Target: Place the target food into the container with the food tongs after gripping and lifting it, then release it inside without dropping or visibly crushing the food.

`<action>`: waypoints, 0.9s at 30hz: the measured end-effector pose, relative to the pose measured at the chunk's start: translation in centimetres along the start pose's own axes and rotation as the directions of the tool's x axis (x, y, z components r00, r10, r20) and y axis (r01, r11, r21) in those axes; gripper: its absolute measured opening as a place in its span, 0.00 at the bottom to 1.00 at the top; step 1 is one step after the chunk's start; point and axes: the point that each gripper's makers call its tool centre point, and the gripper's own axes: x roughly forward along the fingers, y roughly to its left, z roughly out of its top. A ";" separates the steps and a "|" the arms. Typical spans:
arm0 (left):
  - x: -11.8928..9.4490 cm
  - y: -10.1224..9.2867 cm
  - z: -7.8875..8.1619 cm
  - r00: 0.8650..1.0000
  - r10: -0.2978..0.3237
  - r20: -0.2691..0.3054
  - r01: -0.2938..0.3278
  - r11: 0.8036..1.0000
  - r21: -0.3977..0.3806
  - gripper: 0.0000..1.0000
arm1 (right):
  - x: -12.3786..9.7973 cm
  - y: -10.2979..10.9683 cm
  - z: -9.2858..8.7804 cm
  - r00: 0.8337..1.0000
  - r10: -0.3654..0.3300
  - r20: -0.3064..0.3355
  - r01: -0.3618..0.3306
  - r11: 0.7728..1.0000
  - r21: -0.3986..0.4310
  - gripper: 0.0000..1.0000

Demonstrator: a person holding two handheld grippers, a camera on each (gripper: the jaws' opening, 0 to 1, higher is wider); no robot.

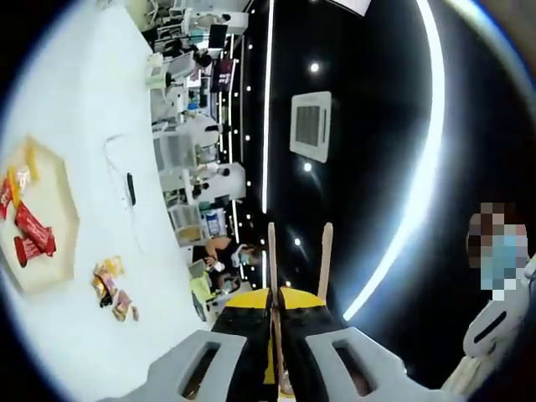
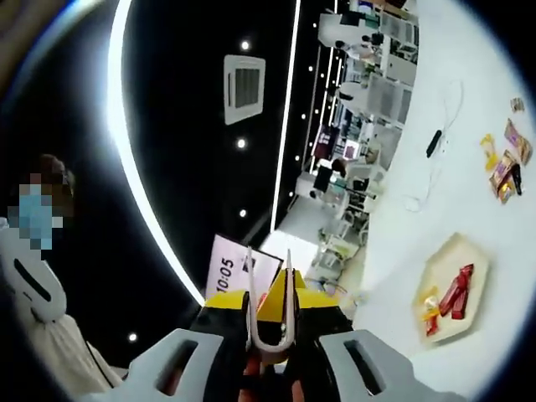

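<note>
Both grippers clamp utensils, pointed at a dark ceiling, off the table.

Left gripper point(image 1: 299, 251) pinches wooden tongs point(image 1: 325, 260), tips apart; right gripper point(image 2: 268, 289) squeezes metal tongs point(image 2: 269, 314). Red food packets point(image 1: 33, 230) lie in the beige tray point(image 1: 59, 188) at 9 o'clock; loose snacks point(image 1: 113, 289) near it on the white table point(image 1: 92, 109).

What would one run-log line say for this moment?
left tool: holds wooden tongs, raised, off table | right tool: holds metal tongs, raised | tray: red packets inside | loose snacks on table
</note>
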 end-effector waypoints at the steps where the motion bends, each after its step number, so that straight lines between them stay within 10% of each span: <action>1: -0.1 -0.1 0.0 1.000 -0.001 -0.002 0.001 1.000 0.000 0.01 | -0.1 0.1 0.1 1.000 0.005 0.000 -0.005 1.000 -0.004 0.19; 16: -3.4 -1.2 1.2 0.994 -0.005 -0.109 0.023 0.987 0.162 0.03 | -2.1 0.6 -0.2 0.995 0.020 -0.094 -0.025 0.998 -0.052 0.18; 27: -6.8 -2.2 0.3 0.975 -0.017 -0.222 0.071 0.968 0.239 0.21 | -2.7 0.5 -0.2 0.991 0.005 -0.132 -0.021 0.992 -0.121 0.18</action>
